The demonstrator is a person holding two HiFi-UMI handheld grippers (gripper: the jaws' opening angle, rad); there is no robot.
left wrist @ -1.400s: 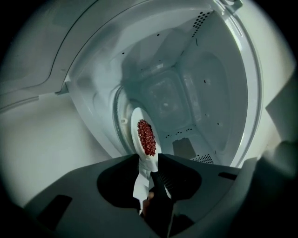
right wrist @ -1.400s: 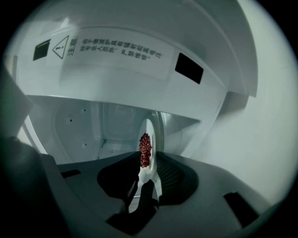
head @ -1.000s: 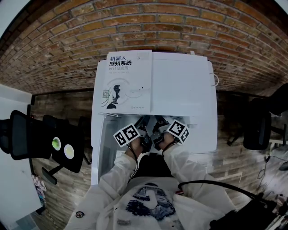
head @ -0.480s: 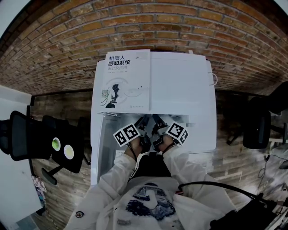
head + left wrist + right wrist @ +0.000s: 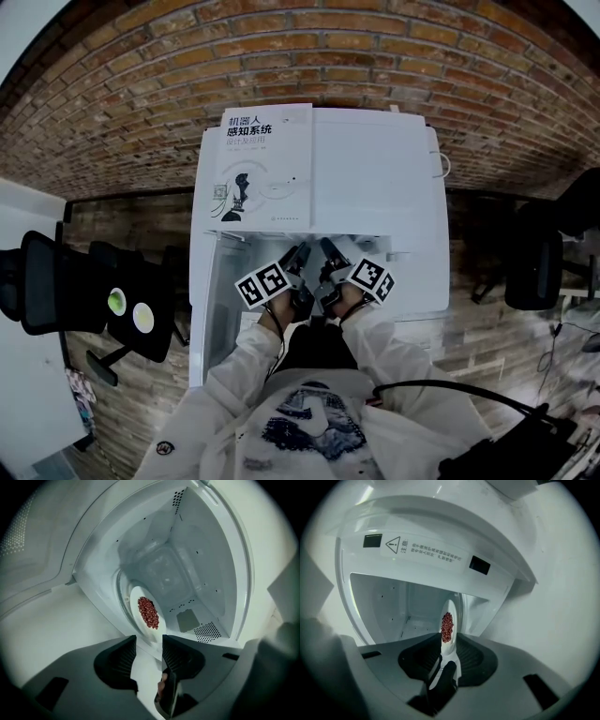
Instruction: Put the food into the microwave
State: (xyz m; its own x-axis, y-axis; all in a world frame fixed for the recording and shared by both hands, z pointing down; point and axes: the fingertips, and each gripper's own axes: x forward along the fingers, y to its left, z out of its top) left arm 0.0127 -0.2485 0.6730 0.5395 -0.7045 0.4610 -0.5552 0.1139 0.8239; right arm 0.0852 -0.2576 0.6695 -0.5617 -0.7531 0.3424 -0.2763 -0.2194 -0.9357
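A white plate (image 5: 136, 597) with a heap of small red food (image 5: 148, 612) lies inside the open white microwave (image 5: 375, 187), on its glass turntable (image 5: 123, 592). My left gripper (image 5: 149, 641) is open at the mouth of the oven. The plate's near rim sits in the gap between its pads. My right gripper (image 5: 449, 644) is shut on the opposite rim of the plate (image 5: 449, 609), which shows edge-on with the food (image 5: 447, 626) on it. In the head view both grippers, left (image 5: 298, 258) and right (image 5: 323, 253), reach side by side into the cavity.
A book (image 5: 262, 169) lies on top of the microwave. The oven door (image 5: 200, 309) hangs open at the left. A brick wall stands behind. Black chairs stand at the left (image 5: 56, 281) and at the right (image 5: 534, 258).
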